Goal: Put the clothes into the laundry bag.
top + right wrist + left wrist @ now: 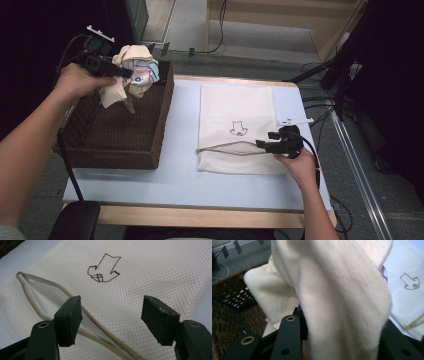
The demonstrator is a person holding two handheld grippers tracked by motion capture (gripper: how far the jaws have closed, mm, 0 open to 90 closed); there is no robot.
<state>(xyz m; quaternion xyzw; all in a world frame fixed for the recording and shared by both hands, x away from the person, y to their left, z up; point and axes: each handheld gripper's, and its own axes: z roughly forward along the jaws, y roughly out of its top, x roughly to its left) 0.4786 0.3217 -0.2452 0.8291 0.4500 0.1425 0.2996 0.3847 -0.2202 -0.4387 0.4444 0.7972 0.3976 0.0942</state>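
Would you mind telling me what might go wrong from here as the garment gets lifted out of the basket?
1. The cream garment hangs in loose folds from the left tongs; a trailing end could snag on the wicker basket rim.
2. The mesh laundry bag has a narrow zipper opening, and the right tongs stand open above it, so the garment may bunch at the mouth.

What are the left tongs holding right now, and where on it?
The left tongs grip a cream garment by a bunched fold of its fabric, above the wicker basket.

A soft cream cloth (131,67) is hanging bunched up over the brown basket (120,135), while a white mesh bag (235,127) is lying flat, zip open.
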